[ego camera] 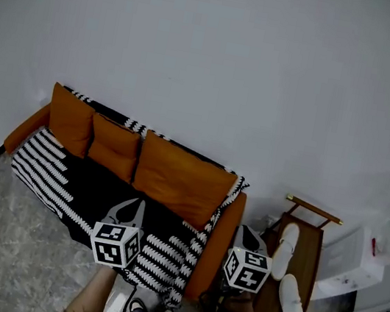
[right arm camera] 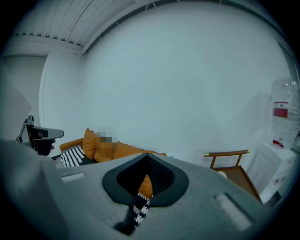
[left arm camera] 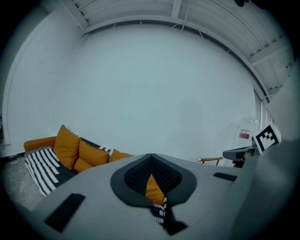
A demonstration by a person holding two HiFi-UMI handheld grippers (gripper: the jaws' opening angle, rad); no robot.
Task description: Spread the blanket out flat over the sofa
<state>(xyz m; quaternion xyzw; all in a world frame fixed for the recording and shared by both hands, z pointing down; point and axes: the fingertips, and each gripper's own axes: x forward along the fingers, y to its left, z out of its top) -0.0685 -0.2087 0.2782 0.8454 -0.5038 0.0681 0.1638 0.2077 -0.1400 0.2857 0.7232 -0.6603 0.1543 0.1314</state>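
Both claws (left arm camera: pixel 151 156) (right arm camera: pixel 146 158) shut; jug's (right arm camera: pixel 284 91) red label (right arm camera: pixel 280 110) too small to read.

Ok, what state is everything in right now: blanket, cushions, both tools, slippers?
blanket: spread over seat and backrest, front edge hanging down.
cushions: three, upright against the backrest, on the blanket.
left tool: shut, empty.
right tool: shut, empty.
slippers: two, lying on the side table.
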